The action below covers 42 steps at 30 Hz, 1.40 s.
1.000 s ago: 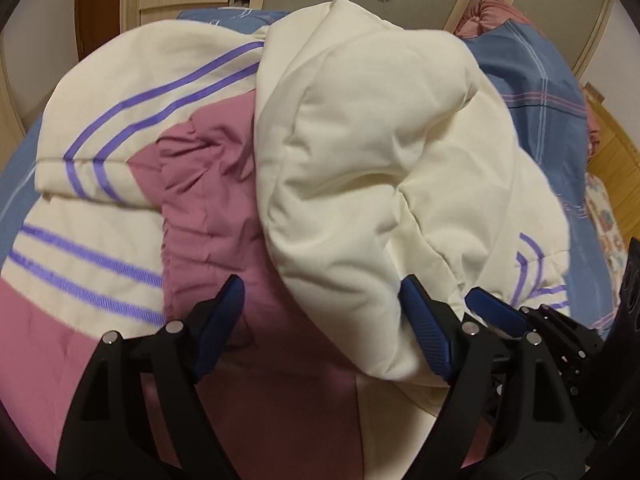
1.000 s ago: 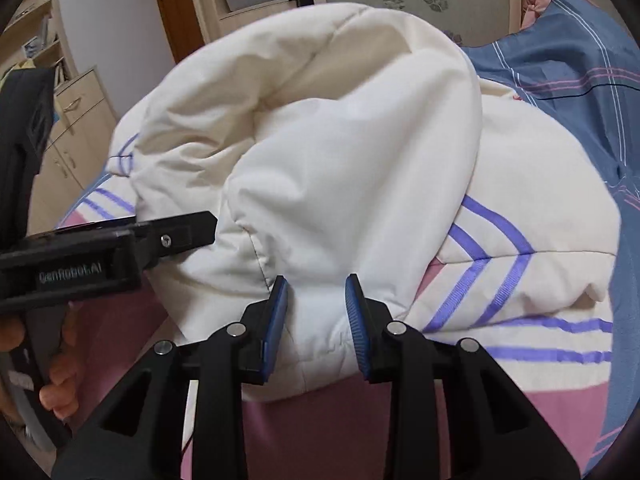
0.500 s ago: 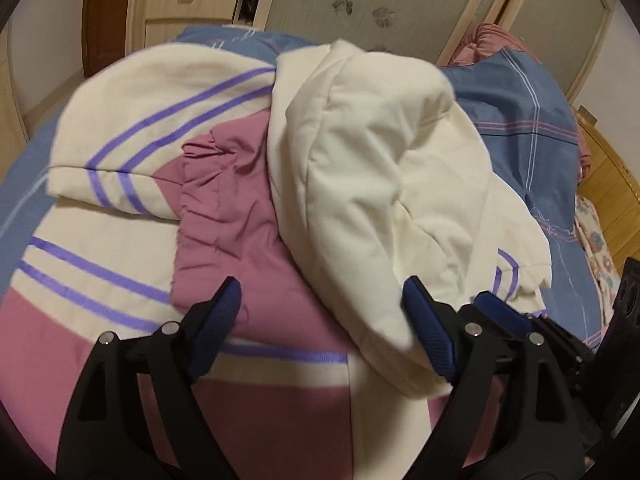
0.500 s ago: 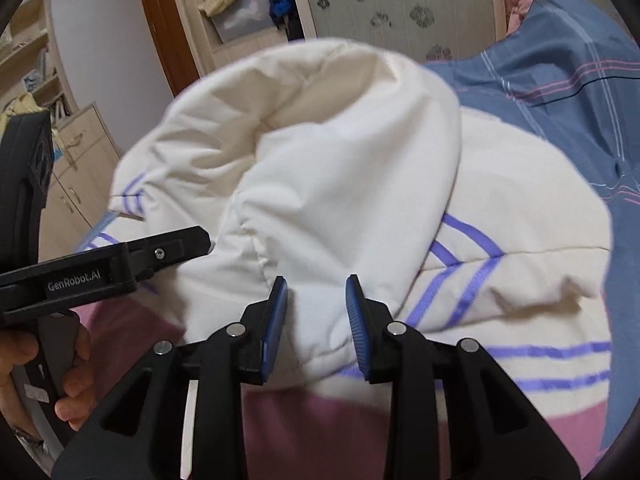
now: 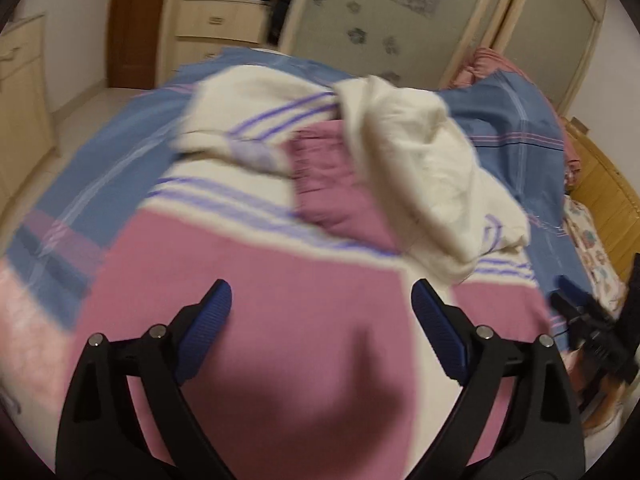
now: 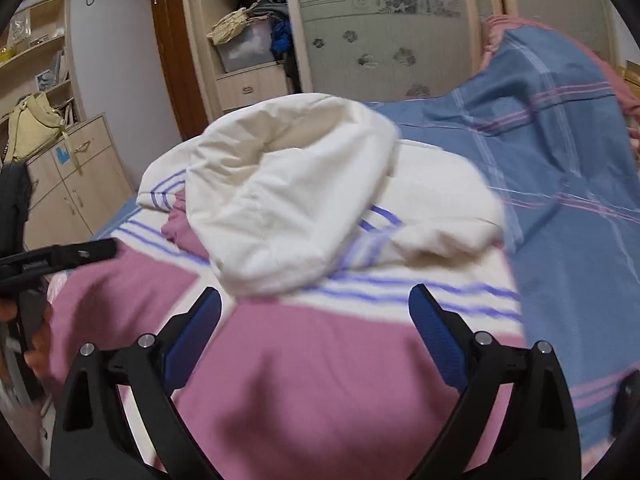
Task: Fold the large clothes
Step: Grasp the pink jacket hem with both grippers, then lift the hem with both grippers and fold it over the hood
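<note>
Both pairs of jaws are spread wide with nothing between them: the left gripper and right gripper hover over the pink lower panel of the jacket, which lies spread on the blue plaid bedspread. Its cream hood is flopped over the striped chest, so the hood fold looks done; next probably comes gripping the hem. Beyond, a clear storage bin sits on the wardrobe shelf, contents unclear.

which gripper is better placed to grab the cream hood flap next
Right, probably. The right gripper is open with the cream hood flap lying just ahead of its fingertips. The left gripper, also open, faces the pink panel.
</note>
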Each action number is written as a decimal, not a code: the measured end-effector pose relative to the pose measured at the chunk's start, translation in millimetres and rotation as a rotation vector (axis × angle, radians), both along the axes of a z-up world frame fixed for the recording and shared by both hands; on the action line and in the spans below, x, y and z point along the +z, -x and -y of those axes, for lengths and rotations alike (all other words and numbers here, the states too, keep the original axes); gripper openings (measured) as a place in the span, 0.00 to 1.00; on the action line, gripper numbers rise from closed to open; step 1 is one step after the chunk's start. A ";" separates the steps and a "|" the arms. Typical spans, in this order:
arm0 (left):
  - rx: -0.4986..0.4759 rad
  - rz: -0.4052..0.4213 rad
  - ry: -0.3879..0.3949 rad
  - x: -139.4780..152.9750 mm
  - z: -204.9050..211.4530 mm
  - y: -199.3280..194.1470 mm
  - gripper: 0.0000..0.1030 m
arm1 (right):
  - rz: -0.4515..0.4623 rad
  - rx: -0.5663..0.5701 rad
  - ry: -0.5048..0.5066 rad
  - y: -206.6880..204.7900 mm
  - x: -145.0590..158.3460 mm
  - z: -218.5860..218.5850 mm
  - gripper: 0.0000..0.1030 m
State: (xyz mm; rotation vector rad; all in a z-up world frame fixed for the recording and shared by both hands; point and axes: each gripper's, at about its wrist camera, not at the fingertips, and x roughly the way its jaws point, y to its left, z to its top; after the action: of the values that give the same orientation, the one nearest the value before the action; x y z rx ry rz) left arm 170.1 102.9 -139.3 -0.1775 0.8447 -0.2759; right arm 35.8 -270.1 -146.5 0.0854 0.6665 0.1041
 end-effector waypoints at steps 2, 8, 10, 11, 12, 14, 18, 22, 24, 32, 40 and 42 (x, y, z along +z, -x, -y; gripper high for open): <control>0.093 -0.044 -0.074 -13.1 -47.2 17.8 0.90 | -0.076 -0.088 0.036 26.2 -13.8 25.8 0.92; 0.226 -0.284 0.049 -75.4 -152.8 69.0 0.93 | -0.355 -0.197 -0.228 77.6 -87.2 93.7 0.92; 0.221 -0.317 0.209 -88.0 -169.1 85.7 0.93 | -0.413 -0.179 -0.381 91.2 -109.8 99.0 0.92; 0.217 -0.318 0.238 -88.9 -169.7 91.7 0.93 | -0.421 -0.173 -0.426 97.1 -115.4 99.7 0.91; 0.213 -0.314 0.255 -89.5 -170.6 96.9 0.93 | -0.436 -0.156 -0.483 101.5 -122.7 98.5 0.81; 0.204 -0.311 0.273 -88.1 -167.1 102.0 0.81 | -0.450 -0.156 -0.515 106.5 -125.2 94.3 0.60; 0.171 -0.327 0.440 -88.7 -153.6 99.8 0.27 | -0.441 -0.143 -0.576 114.1 -115.1 96.9 0.12; 0.134 -0.266 0.495 -67.3 -148.9 109.5 0.11 | -0.351 -0.102 -0.681 124.6 -88.5 103.4 0.08; 0.082 -0.206 0.563 -47.7 -147.8 113.0 0.10 | -0.283 -0.058 -0.745 129.3 -71.6 106.0 0.08; -0.049 -0.024 0.746 32.7 -138.8 81.2 0.10 | 0.042 0.140 -0.876 90.6 27.3 109.0 0.07; -0.047 0.102 0.732 120.7 -116.1 -36.1 0.12 | 0.192 0.064 -0.765 -28.5 96.0 130.5 0.07; -0.041 0.096 0.701 129.9 -110.4 -67.4 0.13 | 0.184 0.008 -0.715 -69.5 103.6 133.2 0.07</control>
State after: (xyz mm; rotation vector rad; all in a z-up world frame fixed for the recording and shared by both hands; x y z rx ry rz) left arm 237.5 213.3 -9.4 -0.7947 0.6287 -0.6097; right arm 105.3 -403.3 -42.9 0.7522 0.4195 0.3507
